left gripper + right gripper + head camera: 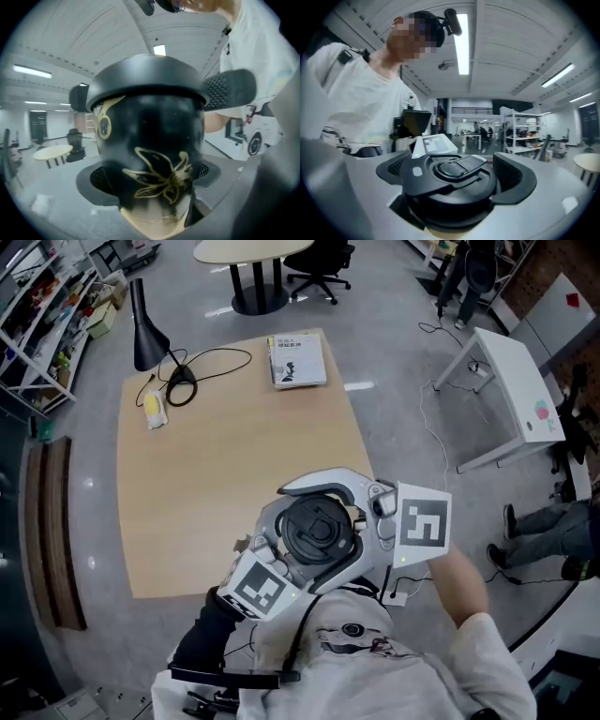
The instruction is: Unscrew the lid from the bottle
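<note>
Bottle (150,159): black, gold flower drawing on its side, upright, held off the counter (234,456) above its near right corner, close in front of the person's white shirt (375,662); from the head view only its top shows. Lid (319,529): black, round, flip catch on top, seated on the bottle. Left claw (150,180): clenched on the bottle's body below the lid, one pad on each side. Right claw (454,176): set over the top, grasping the lid, pads against its rim on both sides. Counter: light wood, otherwise carrying, at its far edge, a book (298,360) lying flat, a black lamp (145,329) with a looped cable (211,362), and a small yellow-and-white item (154,409) just beside the lamp's base. Beyond, on grey floor: round table (248,251), office chair (319,268), white table (511,381) well apart to the right.
</note>
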